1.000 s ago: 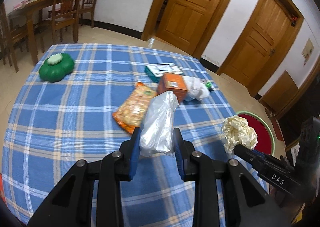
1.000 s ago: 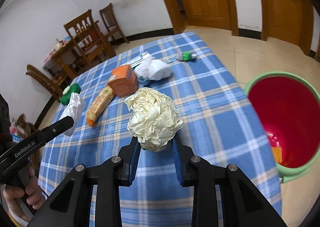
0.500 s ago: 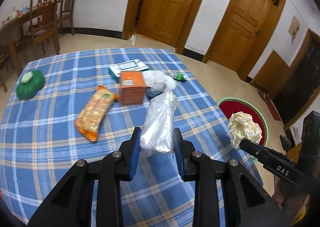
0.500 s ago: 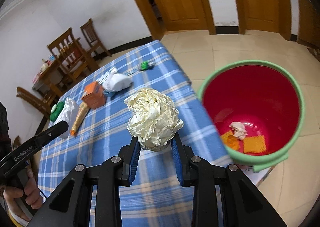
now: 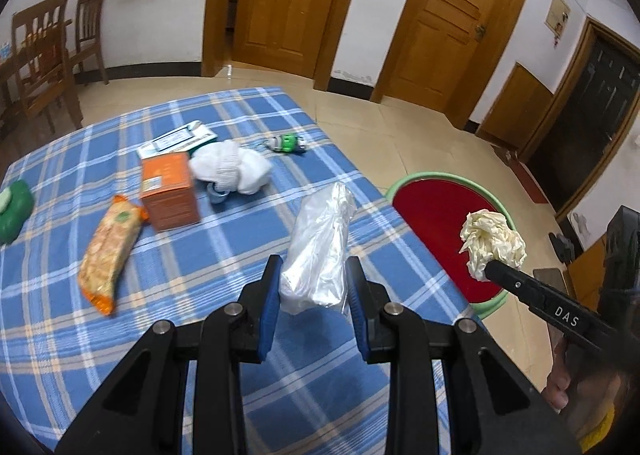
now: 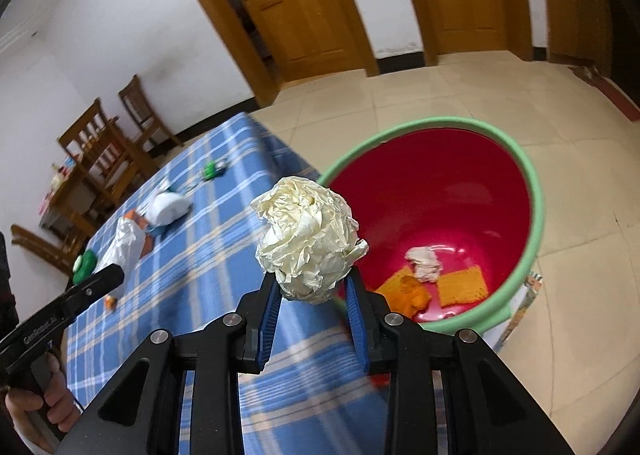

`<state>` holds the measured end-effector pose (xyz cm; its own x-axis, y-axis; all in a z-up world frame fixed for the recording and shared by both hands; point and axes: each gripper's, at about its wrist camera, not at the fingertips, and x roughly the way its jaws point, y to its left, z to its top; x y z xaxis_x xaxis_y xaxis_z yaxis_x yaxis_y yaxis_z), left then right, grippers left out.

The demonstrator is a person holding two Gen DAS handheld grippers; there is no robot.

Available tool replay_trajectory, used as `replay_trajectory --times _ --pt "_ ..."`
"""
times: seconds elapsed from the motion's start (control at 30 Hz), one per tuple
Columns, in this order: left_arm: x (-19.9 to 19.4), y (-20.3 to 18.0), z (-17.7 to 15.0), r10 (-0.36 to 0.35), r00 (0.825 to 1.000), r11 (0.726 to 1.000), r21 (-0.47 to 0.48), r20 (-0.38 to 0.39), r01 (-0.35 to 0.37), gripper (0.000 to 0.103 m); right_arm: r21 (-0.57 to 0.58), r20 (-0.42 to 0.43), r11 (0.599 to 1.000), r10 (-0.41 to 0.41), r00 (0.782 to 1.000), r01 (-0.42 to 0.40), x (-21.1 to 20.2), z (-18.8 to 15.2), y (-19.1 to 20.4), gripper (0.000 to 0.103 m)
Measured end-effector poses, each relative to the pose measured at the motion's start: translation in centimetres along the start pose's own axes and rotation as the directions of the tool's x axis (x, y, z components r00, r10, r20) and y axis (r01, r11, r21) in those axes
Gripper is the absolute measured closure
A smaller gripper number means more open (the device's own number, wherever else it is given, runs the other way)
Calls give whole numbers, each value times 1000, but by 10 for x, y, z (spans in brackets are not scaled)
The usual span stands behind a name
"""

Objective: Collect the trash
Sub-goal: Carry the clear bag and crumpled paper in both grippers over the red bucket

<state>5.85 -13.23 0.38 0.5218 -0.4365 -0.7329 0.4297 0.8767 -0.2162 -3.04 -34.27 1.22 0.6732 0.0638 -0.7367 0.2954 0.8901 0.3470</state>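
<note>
right gripper [image 6: 313, 287]: blue-padded fingers pinching a crumpled ball of cream paper [image 6: 308, 245], ball sticking up above the tips. it is held in the air at the table's edge, beside the red bin [image 6: 536, 211] with the green rim, which stands on the tiled floor against the table. inside the bin: a small white wad and orange scraps at the bottom. in the left wrist view the same paper ball [image 5: 492, 245] sits in front of the bin's [image 5: 432, 179] red interior.

left gripper [image 5: 314, 287]: fingers pressed onto a crinkled clear plastic bag [image 5: 320, 251], bag standing up and forward from the tips, held above the blue plaid tablecloth [image 5: 180, 263].

on the cloth beyond: orange snack packet [image 5: 110, 251] lying flat to the left, orange box [image 5: 170, 191] upright just beside it, white cloth bundle [image 5: 230, 169] touching the box's right side, a flat white-and-teal packet [image 5: 176, 141] behind the box, a small green item [image 5: 288, 143] near the far right edge, a green pouch [image 5: 14, 207] at the left edge. wooden chairs [image 5: 44, 55] and wooden doors [image 5: 288, 3] behind.
</note>
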Motion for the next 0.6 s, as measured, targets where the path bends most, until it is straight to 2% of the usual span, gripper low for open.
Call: replay_trajectory --times 0.23,0.6 --pt "17 -23 8 -23 999 999 44 -26 24 72 71 6 997 -36 999 36 -1 4 -28 68" --pt "45 -60 18 -67 995 990 117 -74 75 72 108 50 992 -71 996 65 -11 12 -55 68"
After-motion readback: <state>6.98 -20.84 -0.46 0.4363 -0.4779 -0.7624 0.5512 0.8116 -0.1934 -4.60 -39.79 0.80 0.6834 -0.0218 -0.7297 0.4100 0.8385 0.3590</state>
